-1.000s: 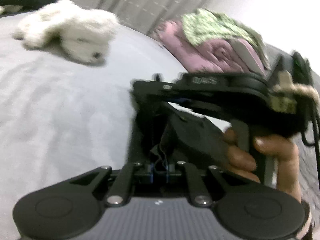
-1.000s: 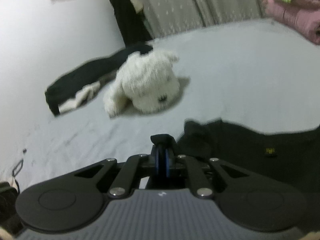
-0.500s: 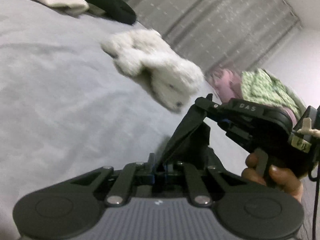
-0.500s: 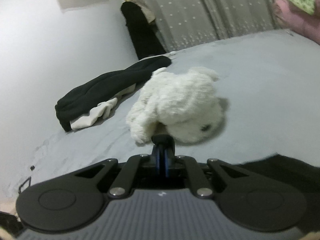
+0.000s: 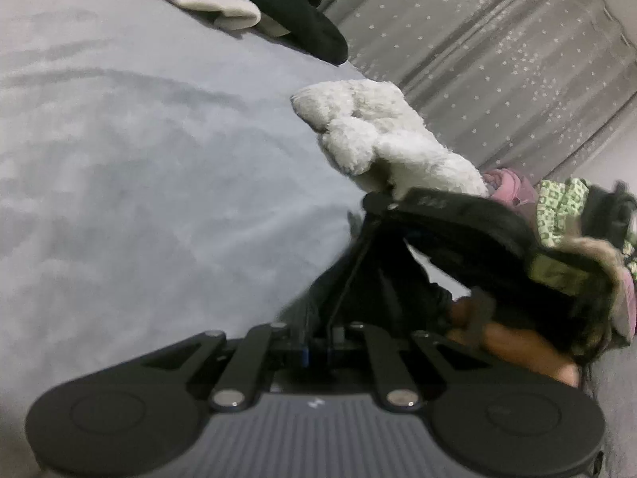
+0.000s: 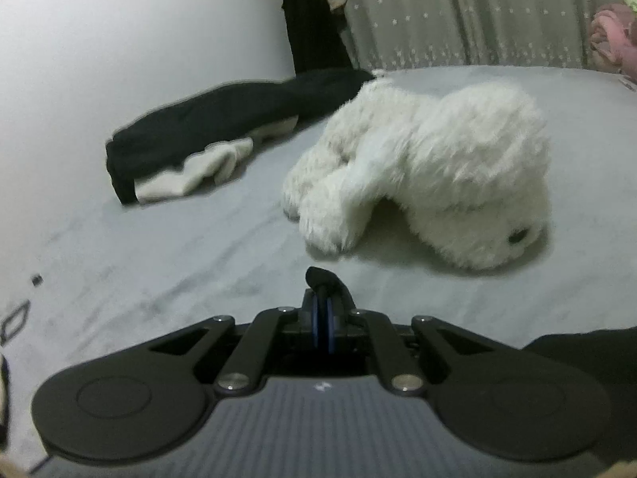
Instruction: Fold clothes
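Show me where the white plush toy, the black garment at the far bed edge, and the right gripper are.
white plush toy [image 6: 430, 167], right wrist view, its back.
black garment [image 6: 223, 115], right wrist view, its middle.
right gripper [image 6: 323, 298], right wrist view, between fingertips.

Left gripper [image 5: 316, 352]: jaws closed, pinching black fabric [image 5: 398, 290]. Right gripper [image 6: 323, 318]: jaws closed, black fabric nipped at tips; bare hand [image 5: 513, 348] wraps its handle, angled downward.

The black garment [image 5: 382, 279] is bunched up and lifted off the grey bed [image 5: 139, 199], stretched taut between both grippers. A small tuft of it [image 6: 324, 279] pokes up above the right one.
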Action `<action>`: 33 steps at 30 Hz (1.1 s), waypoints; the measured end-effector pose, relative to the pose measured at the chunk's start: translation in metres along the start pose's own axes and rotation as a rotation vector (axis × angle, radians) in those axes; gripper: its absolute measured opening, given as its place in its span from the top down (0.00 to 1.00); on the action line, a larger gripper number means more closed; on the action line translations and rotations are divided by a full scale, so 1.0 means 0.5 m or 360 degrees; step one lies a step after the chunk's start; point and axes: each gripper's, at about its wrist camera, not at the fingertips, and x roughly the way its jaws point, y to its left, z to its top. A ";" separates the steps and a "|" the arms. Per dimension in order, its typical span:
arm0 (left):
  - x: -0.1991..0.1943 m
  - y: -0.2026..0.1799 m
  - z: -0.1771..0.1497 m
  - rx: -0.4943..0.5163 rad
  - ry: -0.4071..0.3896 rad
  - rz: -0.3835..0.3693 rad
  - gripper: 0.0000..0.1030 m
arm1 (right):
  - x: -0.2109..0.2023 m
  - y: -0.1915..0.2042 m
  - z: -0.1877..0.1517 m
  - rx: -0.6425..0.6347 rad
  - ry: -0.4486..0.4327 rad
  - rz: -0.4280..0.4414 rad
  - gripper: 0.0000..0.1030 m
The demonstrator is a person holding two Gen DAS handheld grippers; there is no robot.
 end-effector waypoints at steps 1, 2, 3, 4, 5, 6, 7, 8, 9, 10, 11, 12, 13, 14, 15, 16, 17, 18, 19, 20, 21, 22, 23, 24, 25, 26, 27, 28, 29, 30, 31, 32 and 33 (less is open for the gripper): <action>-0.001 0.002 0.001 -0.0010 -0.0004 0.0001 0.91 | 0.010 0.002 -0.004 -0.0007 0.0017 -0.0009 0.94; -0.002 0.004 0.002 -0.0020 -0.0009 0.0002 0.89 | 0.018 0.005 -0.007 -0.0010 0.0028 -0.0014 0.94; -0.004 0.006 0.003 -0.0031 -0.0013 0.0004 0.89 | 0.023 0.006 -0.009 -0.0012 0.0034 -0.0018 0.94; -0.005 0.008 0.004 -0.0041 -0.0017 0.0005 0.89 | 0.027 0.007 -0.009 -0.0009 0.0038 -0.0018 0.93; -0.006 0.010 0.005 -0.0051 -0.0021 0.0006 0.88 | 0.029 0.008 -0.007 -0.0001 0.0039 -0.0015 0.93; -0.007 0.011 0.006 -0.0060 -0.0027 0.0008 0.88 | 0.031 0.009 -0.004 0.0006 0.0039 -0.0011 0.92; -0.010 0.010 0.007 -0.0055 -0.0047 0.0030 0.88 | 0.032 0.009 -0.001 0.0013 0.0039 -0.0006 0.91; -0.013 0.009 0.007 -0.0049 -0.0067 0.0053 0.88 | 0.033 0.010 0.003 0.0019 0.0035 0.0000 0.89; -0.018 0.008 0.009 -0.0034 -0.0101 0.0092 0.89 | 0.032 0.010 0.007 0.0026 0.0026 0.0008 0.89; -0.023 0.006 0.012 -0.0019 -0.0136 0.0132 0.90 | 0.032 0.010 0.010 0.0033 0.0018 0.0020 0.87; -0.027 0.005 0.014 -0.0006 -0.0168 0.0169 0.89 | 0.029 0.010 0.014 0.0041 0.0012 0.0038 0.87; -0.029 0.008 0.015 -0.0013 -0.0173 0.0164 0.89 | 0.024 0.008 0.019 0.0049 0.0010 0.0055 0.87; -0.031 0.010 0.017 -0.0021 -0.0179 0.0158 0.89 | 0.017 0.008 0.023 0.0057 0.0007 0.0068 0.87; -0.032 0.013 0.019 -0.0028 -0.0184 0.0152 0.88 | 0.007 0.007 0.028 0.0062 0.0001 0.0081 0.86; -0.032 0.013 0.019 -0.0033 -0.0182 0.0139 0.88 | -0.005 0.006 0.032 0.0061 -0.0010 0.0095 0.86; -0.032 0.011 0.019 -0.0028 -0.0183 0.0132 0.88 | -0.018 0.004 0.036 0.0056 -0.0022 0.0102 0.83; -0.032 0.009 0.020 -0.0022 -0.0185 0.0126 0.88 | -0.033 0.002 0.039 0.0041 -0.0033 0.0098 0.82; -0.034 0.007 0.020 -0.0014 -0.0190 0.0120 0.88 | -0.050 -0.001 0.042 0.0023 -0.0045 0.0090 0.82; -0.036 0.007 0.021 -0.0011 -0.0197 0.0116 0.87 | -0.065 -0.006 0.044 0.0006 -0.0055 0.0082 0.82; -0.038 0.006 0.023 -0.0009 -0.0205 0.0112 0.85 | -0.083 -0.013 0.044 -0.0008 -0.0065 0.0071 0.82; -0.039 0.006 0.023 -0.0008 -0.0213 0.0112 0.85 | -0.099 -0.020 0.042 -0.0021 -0.0069 0.0058 0.82; -0.040 0.005 0.024 -0.0008 -0.0221 0.0111 0.85 | -0.112 -0.027 0.038 -0.0033 -0.0065 0.0047 0.81; -0.040 0.005 0.024 -0.0007 -0.0229 0.0111 0.85 | -0.125 -0.034 0.034 -0.0045 -0.0061 0.0036 0.81; -0.040 0.004 0.024 -0.0002 -0.0230 0.0107 0.85 | -0.138 -0.041 0.030 -0.0058 -0.0057 0.0026 0.81; -0.039 0.002 0.024 0.0003 -0.0232 0.0103 0.85 | -0.151 -0.048 0.026 -0.0070 -0.0053 0.0015 0.81; -0.038 0.001 0.023 0.0008 -0.0233 0.0100 0.85 | -0.162 -0.053 0.019 -0.0085 -0.0042 0.0008 0.81; -0.038 0.000 0.023 0.0013 -0.0235 0.0096 0.85 | -0.170 -0.055 0.007 -0.0105 -0.0022 0.0005 0.81; -0.037 -0.002 0.023 0.0019 -0.0236 0.0092 0.85 | -0.179 -0.058 -0.004 -0.0125 -0.0003 0.0001 0.81; -0.034 -0.004 0.021 0.0032 -0.0226 0.0084 0.85 | -0.185 -0.058 -0.016 -0.0143 0.0018 0.0007 0.81; -0.032 -0.006 0.020 0.0045 -0.0217 0.0077 0.85 | -0.187 -0.055 -0.030 -0.0158 0.0041 0.0022 0.81; -0.029 -0.008 0.018 0.0057 -0.0207 0.0070 0.85 | -0.189 -0.053 -0.043 -0.0174 0.0064 0.0037 0.81; -0.026 -0.011 0.017 0.0073 -0.0190 0.0064 0.85 | -0.189 -0.048 -0.056 -0.0188 0.0090 0.0056 0.81; -0.021 -0.015 0.015 0.0094 -0.0167 0.0067 0.85 | -0.185 -0.042 -0.069 -0.0201 0.0122 0.0081 0.81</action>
